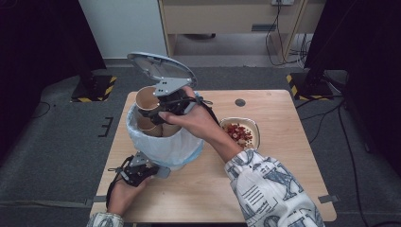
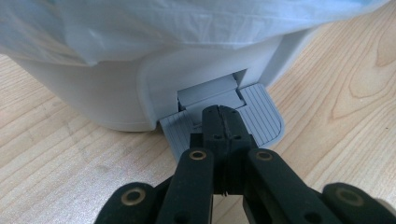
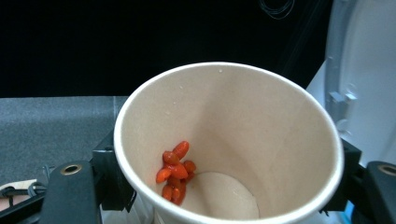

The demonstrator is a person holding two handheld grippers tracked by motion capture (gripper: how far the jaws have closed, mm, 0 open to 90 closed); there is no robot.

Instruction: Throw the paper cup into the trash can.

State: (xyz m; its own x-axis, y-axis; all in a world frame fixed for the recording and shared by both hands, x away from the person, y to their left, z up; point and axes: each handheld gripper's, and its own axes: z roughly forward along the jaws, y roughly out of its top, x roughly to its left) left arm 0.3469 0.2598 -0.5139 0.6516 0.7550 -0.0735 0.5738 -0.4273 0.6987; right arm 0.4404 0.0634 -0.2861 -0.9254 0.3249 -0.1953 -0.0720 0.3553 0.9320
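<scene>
Left hand-held gripper (image 2: 223,122), jaws closed, presses the bin pedal (image 2: 261,116) so the lid (image 1: 161,66) stands up, while right hand-held gripper (image 1: 163,105) clamps paper cup (image 3: 229,140) over the bin (image 1: 165,146); next: release it inside.

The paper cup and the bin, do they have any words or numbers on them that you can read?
No words or numbers can be read.
paper cup: plain inside, with red berries at the bottom, no print.
bin: plain grey, its pedal has ridges, not letters.
bin lid: no label visible.
sleeve: patterned marks, too blurred to read.
</scene>
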